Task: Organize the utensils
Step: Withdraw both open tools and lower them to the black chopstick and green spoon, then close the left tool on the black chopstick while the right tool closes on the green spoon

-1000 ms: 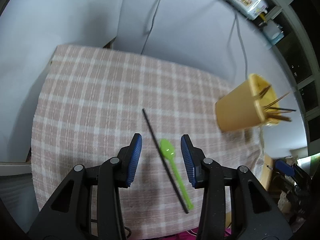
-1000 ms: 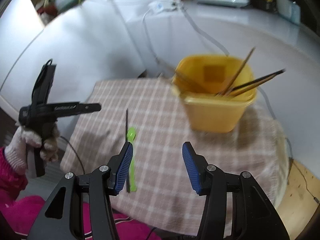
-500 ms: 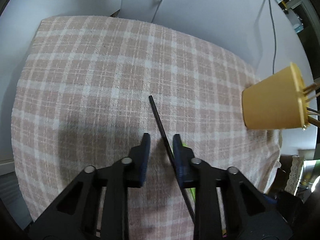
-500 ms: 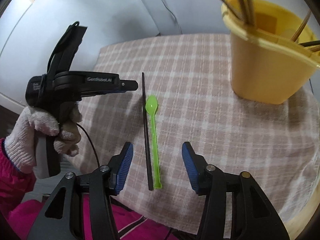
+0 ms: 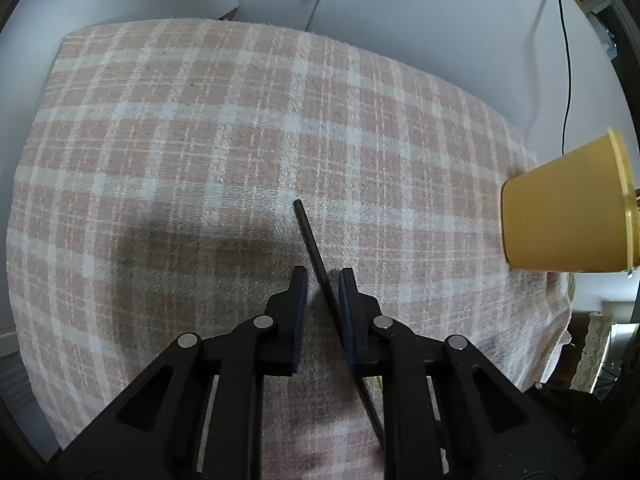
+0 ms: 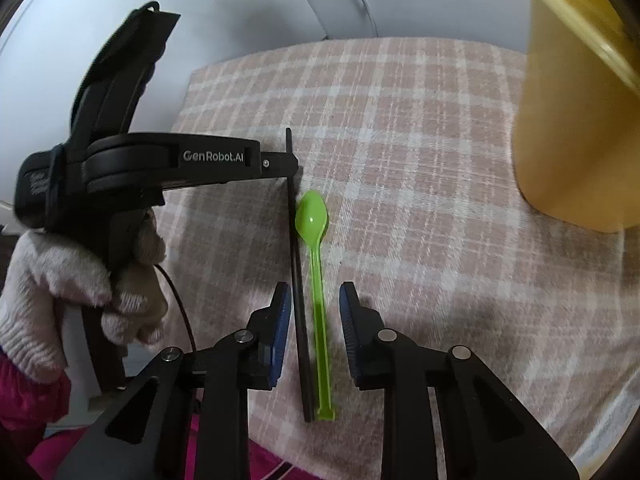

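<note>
A black chopstick point(image 5: 310, 236) lies on the pink checked cloth point(image 5: 200, 140). My left gripper point(image 5: 323, 280) is low over it, its jaws nearly closed around the stick with a small gap left. In the right wrist view the chopstick point(image 6: 297, 280) lies beside a green plastic spoon point(image 6: 316, 256). My right gripper point(image 6: 312, 300) is partly open, straddling both handles just above the cloth. The left gripper point(image 6: 294, 164) shows there at the stick's far part. A yellow cup point(image 5: 568, 216) stands at the right.
The yellow cup also shows in the right wrist view point(image 6: 576, 128), close at the upper right. The cloth's front edge runs just below the spoon's handle end. A cable point(image 5: 566, 60) hangs down the white wall behind the table.
My left gripper dropped down over the chopstick and narrowed its jaws around it. My right gripper came down and forward over the spoon and chopstick handles, and its jaws narrowed.
</note>
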Available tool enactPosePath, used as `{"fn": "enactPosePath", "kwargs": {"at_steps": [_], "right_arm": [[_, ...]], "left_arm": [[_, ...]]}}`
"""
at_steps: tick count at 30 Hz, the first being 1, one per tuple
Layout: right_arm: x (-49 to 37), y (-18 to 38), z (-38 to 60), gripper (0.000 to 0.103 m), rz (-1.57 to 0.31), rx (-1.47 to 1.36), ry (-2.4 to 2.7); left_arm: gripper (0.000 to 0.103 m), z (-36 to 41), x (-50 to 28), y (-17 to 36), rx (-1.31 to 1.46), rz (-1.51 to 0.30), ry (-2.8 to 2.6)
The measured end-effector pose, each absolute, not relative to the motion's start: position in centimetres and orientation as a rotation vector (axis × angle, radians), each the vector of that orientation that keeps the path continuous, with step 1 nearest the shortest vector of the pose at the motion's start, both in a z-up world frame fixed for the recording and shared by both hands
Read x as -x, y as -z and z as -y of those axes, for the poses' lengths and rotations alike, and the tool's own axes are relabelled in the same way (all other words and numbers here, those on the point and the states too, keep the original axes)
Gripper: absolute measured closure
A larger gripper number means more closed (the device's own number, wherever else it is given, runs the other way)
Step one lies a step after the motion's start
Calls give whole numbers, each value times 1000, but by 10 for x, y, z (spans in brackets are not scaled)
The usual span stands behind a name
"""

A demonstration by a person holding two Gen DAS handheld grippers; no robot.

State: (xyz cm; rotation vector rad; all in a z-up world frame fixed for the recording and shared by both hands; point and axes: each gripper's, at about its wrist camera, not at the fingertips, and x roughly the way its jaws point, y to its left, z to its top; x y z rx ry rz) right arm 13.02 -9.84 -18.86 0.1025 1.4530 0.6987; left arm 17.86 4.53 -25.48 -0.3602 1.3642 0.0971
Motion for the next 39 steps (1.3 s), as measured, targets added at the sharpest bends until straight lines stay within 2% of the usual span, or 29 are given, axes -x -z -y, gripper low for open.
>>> {"fn": "enactPosePath", "kwargs": {"at_steps": [4, 11, 22, 25, 39], "right_arm": [[-140, 200, 92, 81, -1486, -120, -693], [-158, 216, 85, 86, -1555, -128, -700], [-155, 233, 49, 86, -1559, -50, -800], [-154, 236, 32, 99, -1554, 15, -779], [-150, 217, 32, 98, -1481, -28, -817]], "left_arm": [[95, -38, -187, 263, 342, -1364, -93], [95, -26, -198, 272, 299, -1360, -70], [95, -41, -181, 267, 248, -1369, -57], [95, -48, -171, 265, 228, -1376, -58], [98, -95, -115, 234, 334, -1321, -65]]}}
